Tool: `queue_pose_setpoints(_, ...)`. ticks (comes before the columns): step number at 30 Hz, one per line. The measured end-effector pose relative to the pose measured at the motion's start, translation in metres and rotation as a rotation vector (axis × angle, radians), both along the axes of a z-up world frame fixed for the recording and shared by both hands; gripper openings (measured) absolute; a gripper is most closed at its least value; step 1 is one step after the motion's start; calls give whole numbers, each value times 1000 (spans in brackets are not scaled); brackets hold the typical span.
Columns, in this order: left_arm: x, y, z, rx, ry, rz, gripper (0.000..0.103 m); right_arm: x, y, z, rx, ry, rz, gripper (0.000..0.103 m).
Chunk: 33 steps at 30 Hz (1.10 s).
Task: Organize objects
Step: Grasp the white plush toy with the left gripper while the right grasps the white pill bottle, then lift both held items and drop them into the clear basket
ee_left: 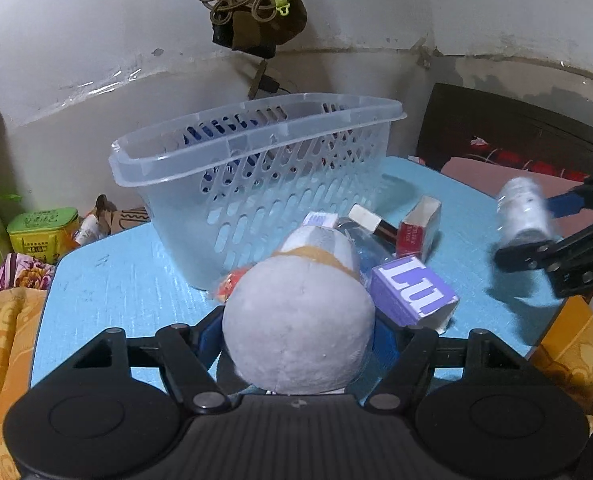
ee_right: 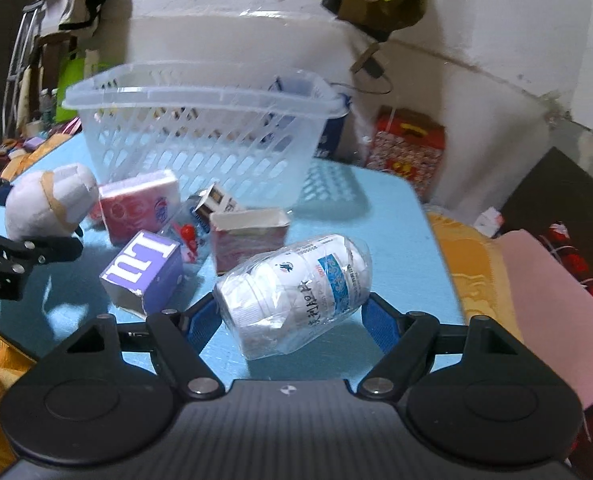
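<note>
Item 1: grey plush toy [ee_left: 296,320], rounded, with a tan band across it. Held in the left hand-held gripper [ee_left: 298,340], whose blue pads press on both sides of its rounded body, above the blue tabletop [ee_left: 108,300], just before the clear slotted basket [ee_left: 256,168]. Judged light, soft and yielding; it will squash under the pads rather than slip, so the widest part of the body is the sound place to hold.

Item 2: white pill bottle [ee_right: 296,292] in crinkled clear wrap, lying tilted across the right hand-held gripper [ee_right: 292,312], which is clamped on it at cap end and base. Judged light and rigid, but the film looks slick and loose; a hold on the firm body is safer than on slack wrap.

Loose stock on the tabletop near the basket: purple box [ee_right: 144,272], red open-topped carton [ee_right: 248,240], pink packet [ee_right: 140,204]. Judged light, thin card, easily crushed; best taken across the flat faces
</note>
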<state>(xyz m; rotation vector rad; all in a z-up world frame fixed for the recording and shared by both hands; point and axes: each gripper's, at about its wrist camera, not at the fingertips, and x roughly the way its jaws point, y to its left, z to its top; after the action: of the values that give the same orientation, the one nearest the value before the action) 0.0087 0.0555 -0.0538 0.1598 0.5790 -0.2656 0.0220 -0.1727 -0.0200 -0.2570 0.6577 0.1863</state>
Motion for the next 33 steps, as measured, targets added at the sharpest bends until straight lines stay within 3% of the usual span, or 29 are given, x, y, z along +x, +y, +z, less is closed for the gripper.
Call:
queue_pose_setpoints(9, -12, 3, 0, 5, 0, -12, 75, 6, 14, 31, -43, -32, 26, 79)
queue_pose_setpoints(17, -22, 3, 9, 29, -54, -3, 75, 17, 8, 23, 73, -30, 85, 79)
queue_pose_setpoints(28, -23, -22, 66, -51, -82, 39, 75, 30, -40, 45, 241, -105, 85, 79)
queue_pose_setpoints(33, 12, -23, 93, -111, -120, 77, 75, 51, -39, 65, 287, -223, 101, 79)
